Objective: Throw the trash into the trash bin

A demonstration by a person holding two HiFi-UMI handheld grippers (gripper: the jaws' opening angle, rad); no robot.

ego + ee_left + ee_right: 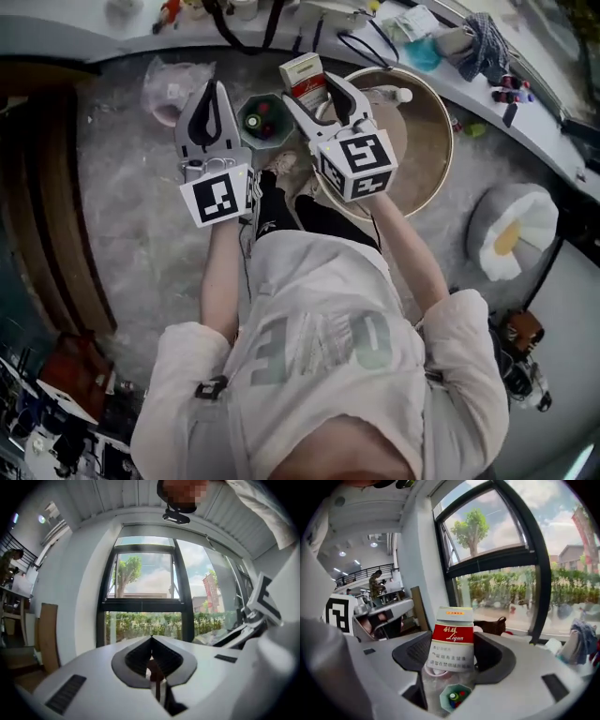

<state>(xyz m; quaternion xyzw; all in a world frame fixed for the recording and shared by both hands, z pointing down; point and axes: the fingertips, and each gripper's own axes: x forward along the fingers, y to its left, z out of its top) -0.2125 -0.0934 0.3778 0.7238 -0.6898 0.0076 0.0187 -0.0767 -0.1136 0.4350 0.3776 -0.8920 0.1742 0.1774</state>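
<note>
My right gripper (pixel 314 89) is shut on a red and white cigarette box (pixel 305 77), held upright above the floor. In the right gripper view the cigarette box (pixel 452 639) fills the gap between the dark pads (pixel 415 653), and a small green hexagonal trash bin (pixel 454 698) shows below it. On the floor, that trash bin (pixel 265 117) holds a few small coloured items and sits between the two grippers. My left gripper (pixel 214 89) hovers just left of the bin, jaws together and holding nothing. In the left gripper view its tips (pixel 151 638) meet, pointing at a window.
A round wooden table (pixel 436 141) stands right of the bin with a white bottle (pixel 392 94) on it. A crumpled plastic bag (pixel 173 89) lies at the left. A cluttered grey counter (pixel 525 112) curves along the top and right. An egg-shaped cushion (pixel 511 234) lies on the floor.
</note>
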